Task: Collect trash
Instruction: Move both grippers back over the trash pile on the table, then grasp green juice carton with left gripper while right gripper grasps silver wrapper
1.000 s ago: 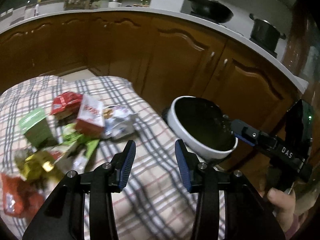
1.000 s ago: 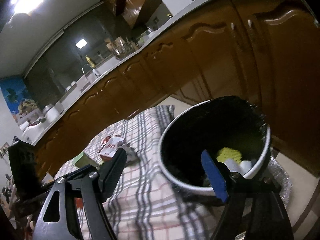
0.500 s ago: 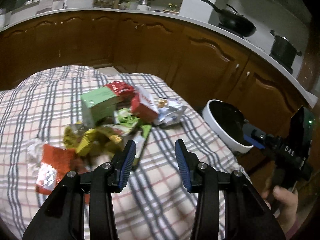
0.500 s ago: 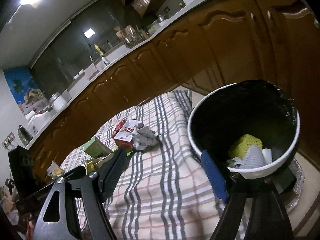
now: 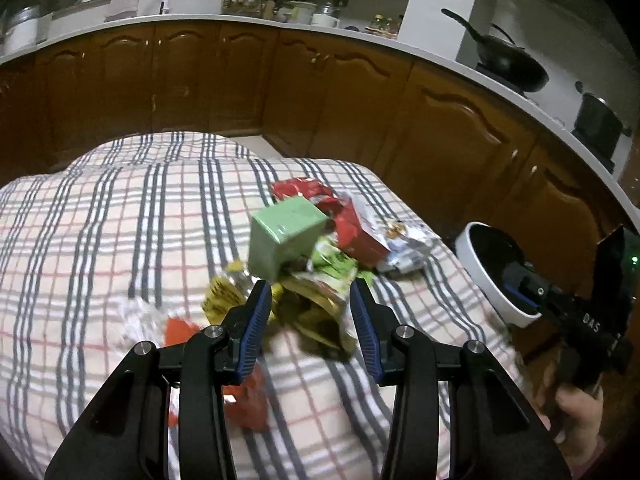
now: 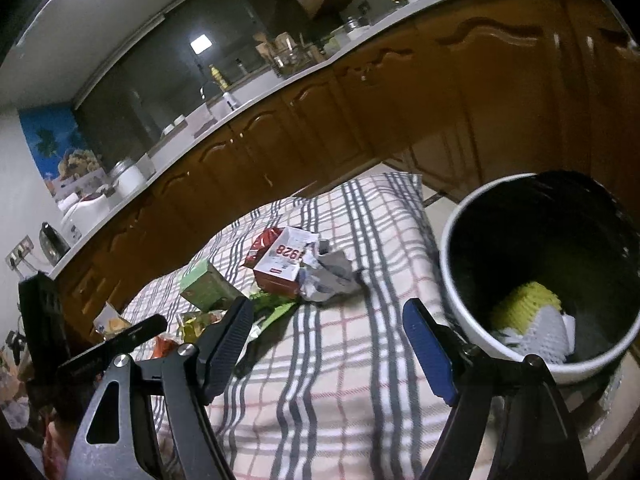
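Observation:
A pile of trash lies on the checked cloth [image 5: 120,220]: a green box [image 5: 286,236], a red and white carton [image 5: 360,232], a crumpled silver wrapper [image 5: 408,252], yellow and green wrappers [image 5: 224,296] and an orange packet [image 5: 248,396]. My left gripper [image 5: 309,292] hovers over the near side of the pile; its jaws are opening, with nothing between them. The white bin [image 6: 450,240] with a black liner stands at the cloth's right end and holds yellow foam netting [image 6: 524,308]. My right gripper [image 6: 328,312] is open and empty beside the bin, its right finger close to the rim.
Brown kitchen cabinets [image 5: 340,100] curve round behind the cloth under a white counter. A wok [image 5: 508,64] and a pot [image 5: 600,124] sit on the counter at the right. A person's hand [image 5: 576,412] holds the right gripper's handle.
The left gripper has swung left from the bin to the trash pile, which now lies straight ahead of its fingers. The right gripper has drawn back, so the bin slid right and the pile came into view.

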Action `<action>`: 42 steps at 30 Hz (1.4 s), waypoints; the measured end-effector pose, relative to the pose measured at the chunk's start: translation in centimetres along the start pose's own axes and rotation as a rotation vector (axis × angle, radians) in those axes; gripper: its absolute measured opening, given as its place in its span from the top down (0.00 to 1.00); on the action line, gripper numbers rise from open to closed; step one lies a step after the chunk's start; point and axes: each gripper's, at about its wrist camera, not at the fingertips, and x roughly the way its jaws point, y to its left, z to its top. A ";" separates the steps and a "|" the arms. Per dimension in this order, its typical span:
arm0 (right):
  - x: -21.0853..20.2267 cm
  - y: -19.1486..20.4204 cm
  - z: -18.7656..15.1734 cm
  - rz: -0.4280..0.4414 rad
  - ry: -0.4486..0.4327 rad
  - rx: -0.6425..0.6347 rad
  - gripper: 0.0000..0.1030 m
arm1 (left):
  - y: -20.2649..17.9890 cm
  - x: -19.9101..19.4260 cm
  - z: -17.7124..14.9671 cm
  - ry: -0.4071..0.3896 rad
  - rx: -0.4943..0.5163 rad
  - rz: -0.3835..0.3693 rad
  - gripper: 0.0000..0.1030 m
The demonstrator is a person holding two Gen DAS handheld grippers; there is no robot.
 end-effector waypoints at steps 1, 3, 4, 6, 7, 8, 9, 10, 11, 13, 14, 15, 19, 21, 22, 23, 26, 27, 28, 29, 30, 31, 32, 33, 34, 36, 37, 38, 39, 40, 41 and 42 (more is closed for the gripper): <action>0.5 0.3 0.2 0.002 0.007 -0.009 0.23 | 0.1 0.3 0.3 0.003 0.007 0.005 0.54; 1.4 0.8 0.5 0.003 0.016 -0.022 0.23 | 0.3 0.9 0.9 0.008 0.020 0.022 0.47; 2.1 1.0 0.7 0.002 0.020 -0.034 0.23 | 0.4 1.4 1.2 0.010 0.029 0.030 0.47; 3.1 1.2 1.1 -0.001 0.030 -0.046 0.23 | 0.6 2.1 1.7 0.024 0.045 0.034 0.46; 3.6 1.3 1.3 0.000 0.034 -0.046 0.23 | 0.6 2.7 1.9 0.032 0.055 0.040 0.45; 4.2 1.2 1.6 0.000 0.040 -0.047 0.23 | 0.6 3.1 2.1 0.039 0.062 0.041 0.44; 4.7 1.2 1.8 -0.003 0.047 -0.049 0.24 | 0.6 3.3 2.2 0.043 0.066 0.041 0.44; 5.5 1.1 2.0 -0.009 0.059 -0.050 0.24 | 0.6 3.7 2.4 0.048 0.071 0.039 0.44; 6.0 1.0 2.2 -0.010 0.067 -0.049 0.24 | 0.5 4.1 2.5 0.056 0.079 0.037 0.44; 7.2 0.7 2.5 -0.016 0.089 -0.047 0.25 | 0.3 4.8 2.7 0.064 0.090 0.049 0.44; 7.6 0.6 2.5 -0.017 0.095 -0.045 0.25 | 0.3 5.1 2.7 0.067 0.095 0.052 0.44; 8.0 0.4 2.5 -0.017 0.101 -0.042 0.25 | 0.2 5.5 2.8 0.071 0.097 0.054 0.44; 9.0 0.0 2.4 -0.021 0.120 -0.034 0.32 | 0.5 6.9 2.9 0.087 0.101 0.065 0.45; 9.2 -0.2 2.2 -0.022 0.131 -0.030 0.50 | 0.6 7.0 3.0 0.085 0.103 0.060 0.55; 9.2 -0.3 2.1 -0.022 0.136 -0.027 0.56 | 0.6 7.0 3.0 0.082 0.105 0.055 0.57; 9.3 -0.2 2.0 -0.022 0.137 -0.026 0.65 | 0.7 6.9 3.0 0.081 0.106 0.044 0.61; 8.8 0.0 1.9 -0.023 0.123 -0.033 0.72 | 0.4 6.3 2.9 0.061 0.109 0.036 0.64; 8.5 0.1 1.9 -0.020 0.117 -0.036 0.74 | 0.4 6.1 2.9 0.055 0.111 0.037 0.64; 8.1 0.3 1.9 -0.013 0.111 -0.040 0.75 | 0.3 5.7 2.9 0.044 0.114 0.039 0.64; 7.9 0.4 2.0 -0.010 0.105 -0.043 0.77 | 0.2 5.3 3.0 0.036 0.115 0.039 0.64; 7.6 0.6 2.1 -0.008 0.098 -0.046 0.77 | 0.2 5.1 3.0 0.029 0.116 0.037 0.65; 7.2 0.7 2.1 -0.004 0.091 -0.048 0.77 | 0.1 4.6 3.1 0.018 0.116 0.034 0.66; 6.8 0.8 2.1 0.001 0.085 -0.049 0.77 | 0.0 4.1 3.1 0.006 0.115 0.031 0.66; 6.3 0.9 2.1 0.006 0.078 -0.049 0.77 | -0.1 3.7 3.2 -0.004 0.115 0.028 0.67; 6.0 1.0 2.1 0.008 0.073 -0.050 0.77 | -0.2 3.3 3.2 -0.011 0.114 0.026 0.67; 4.9 1.0 2.1 0.009 0.057 -0.051 0.77 | -0.4 2.5 3.2 -0.025 0.114 0.018 0.67; 4.4 1.0 2.0 0.011 0.049 -0.049 0.77 | -0.6 2.0 3.2 -0.034 0.114 0.012 0.69; 4.0 1.0 2.0 0.010 0.043 -0.049 0.77 | -0.8 1.5 3.2 -0.039 0.115 0.004 0.69; 3.6 0.9 2.0 0.009 0.038 -0.048 0.77 | -1.0 1.1 3.2 -0.045 0.115 -0.006 0.69; 2.9 0.8 2.0 0.009 0.028 -0.045 0.77 | -1.3 0.8 3.2 -0.049 0.116 -0.015 0.69; 2.4 0.6 2.0 0.009 0.021 -0.043 0.77 | -1.8 0.4 3.2 -0.054 0.117 -0.024 0.69; 1.8 0.5 2.0 0.007 0.012 -0.041 0.77 | -2.1 0.4 3.3 -0.059 0.118 -0.031 0.69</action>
